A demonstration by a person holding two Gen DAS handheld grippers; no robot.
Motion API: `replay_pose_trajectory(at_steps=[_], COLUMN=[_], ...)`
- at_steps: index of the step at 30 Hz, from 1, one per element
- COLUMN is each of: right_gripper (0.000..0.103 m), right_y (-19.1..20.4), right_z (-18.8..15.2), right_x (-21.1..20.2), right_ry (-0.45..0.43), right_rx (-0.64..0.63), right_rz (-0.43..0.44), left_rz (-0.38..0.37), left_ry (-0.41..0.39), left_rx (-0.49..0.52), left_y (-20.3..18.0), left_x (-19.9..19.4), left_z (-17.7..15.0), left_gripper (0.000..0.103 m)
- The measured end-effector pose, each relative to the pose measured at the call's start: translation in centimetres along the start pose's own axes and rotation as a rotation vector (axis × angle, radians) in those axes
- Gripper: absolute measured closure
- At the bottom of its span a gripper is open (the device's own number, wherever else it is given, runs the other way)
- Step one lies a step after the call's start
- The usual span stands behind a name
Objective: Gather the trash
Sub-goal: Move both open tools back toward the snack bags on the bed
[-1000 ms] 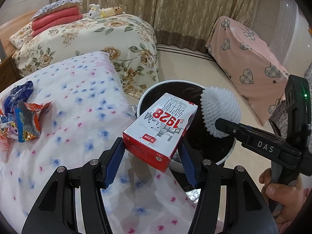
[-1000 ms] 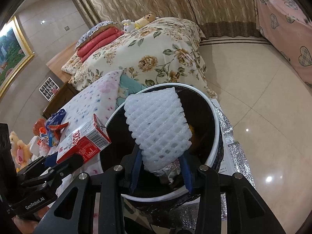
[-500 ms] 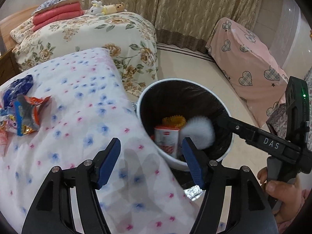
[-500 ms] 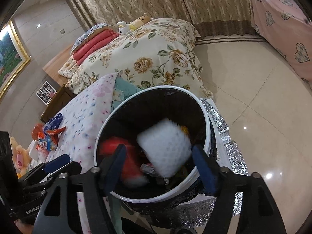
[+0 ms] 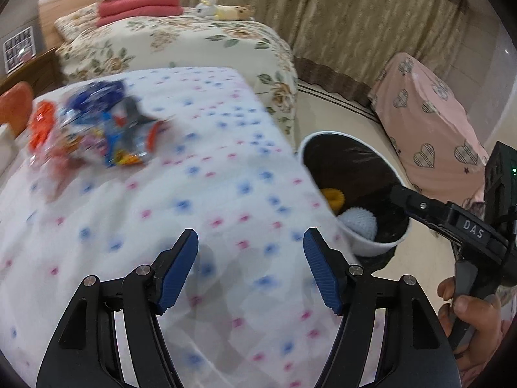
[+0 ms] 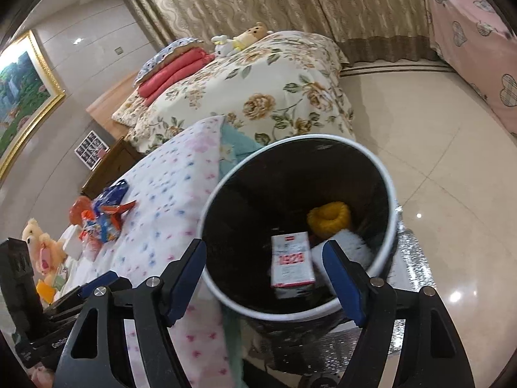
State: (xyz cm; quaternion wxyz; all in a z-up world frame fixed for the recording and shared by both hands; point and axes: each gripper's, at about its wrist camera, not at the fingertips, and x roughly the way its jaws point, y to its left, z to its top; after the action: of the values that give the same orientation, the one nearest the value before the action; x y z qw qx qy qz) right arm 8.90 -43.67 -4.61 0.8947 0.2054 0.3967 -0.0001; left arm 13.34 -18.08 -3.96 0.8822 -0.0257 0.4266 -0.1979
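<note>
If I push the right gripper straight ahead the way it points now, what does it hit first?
Probably the trash bin: the open right gripper points down into its mouth, so it would likely pass the near rim and meet the red-and-white carton inside. Depth is unclear, so the rim could touch the fingers first.

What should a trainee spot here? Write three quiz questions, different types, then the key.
1. True or false: the red-and-white carton lies inside the trash bin.
2. Which gripper hangs over the bin's opening: A) left gripper B) right gripper?
3. Fill in: the snack wrappers lie on the dotted ____.

Key:
1. True; it lies beside the yellow foam ring and the white foam net.
2. B; the left one is over the bedspread. Both are open and empty.
3. Bedspread.
</note>
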Motion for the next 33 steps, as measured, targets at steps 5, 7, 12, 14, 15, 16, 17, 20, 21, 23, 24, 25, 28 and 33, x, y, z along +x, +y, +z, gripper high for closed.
replay_pose_trajectory(at_steps=[5, 7, 12, 14, 15, 16, 17, 20, 21, 23, 24, 25, 28, 33], right_gripper=[0.024, 0.024, 0.024, 0.023, 0.023, 0.023, 0.023, 0.023, 0.023, 0.023, 0.023, 0.023, 0.023, 0.023], right_y=[2.5, 3.5, 5.7, 6.5, 7.0, 7.4, 7.9, 9.2, 9.5, 10.2, 10.6, 10.9, 11.8, 13.2], right_z=[-0.7, -1.0, -1.8, -2.0, -2.1, -2.2, -2.3, -2.7, -2.8, -2.9, -2.9, -2.9, -3.0, -3.0], right_x=[0.6, 0.9, 1.8, 2.1, 2.3, 2.5, 2.6, 3.0, 3.1, 3.4, 3.5, 3.7, 4.0, 4.7], right_ry=[0.021, 0.03, 0.052, 0.06, 0.065, 0.069, 0.073, 0.083, 0.085, 0.091, 0.093, 0.094, 0.095, 0.097], right_rx=[-0.03, -0.043, -0.078, -0.088, -0.094, -0.101, -0.109, -0.131, -0.135, -0.146, -0.15, -0.154, -0.165, -0.183], right_rz=[0.035, 0.044, 0.071, 0.08, 0.087, 0.092, 0.097, 0.112, 0.115, 0.123, 0.126, 0.129, 0.139, 0.148], left_rz=[0.029, 0.038, 0.062, 0.07, 0.074, 0.078, 0.084, 0.093, 0.097, 0.102, 0.104, 0.107, 0.116, 0.13], left_ry=[-0.008, -0.011, -0.023, -0.029, -0.033, -0.035, -0.036, -0.042, -0.044, -0.05, -0.051, -0.053, -0.059, -0.066], left_rx=[-0.061, -0.084, -0.123, -0.138, -0.146, -0.151, -0.158, -0.177, -0.181, -0.187, -0.19, -0.192, -0.203, -0.226], left_y=[2.8, 3.9, 6.0, 6.9, 7.3, 7.5, 8.0, 9.2, 9.6, 10.1, 10.3, 10.5, 11.3, 12.7], left_x=[-1.2, -1.7, -2.6, -3.0, -3.3, -3.4, -3.6, -3.9, -4.0, -4.3, -4.4, -4.5, -4.7, -5.0], left_z=[-1.1, -1.4, -2.2, -2.4, -2.5, -2.6, -2.8, -2.9, -3.0, -3.0, -3.0, -3.0, -2.9, -2.6], left_gripper=[0.034, 0.034, 0.034, 0.034, 0.034, 0.034, 0.034, 0.034, 0.034, 0.034, 0.034, 0.034, 0.034, 0.033])
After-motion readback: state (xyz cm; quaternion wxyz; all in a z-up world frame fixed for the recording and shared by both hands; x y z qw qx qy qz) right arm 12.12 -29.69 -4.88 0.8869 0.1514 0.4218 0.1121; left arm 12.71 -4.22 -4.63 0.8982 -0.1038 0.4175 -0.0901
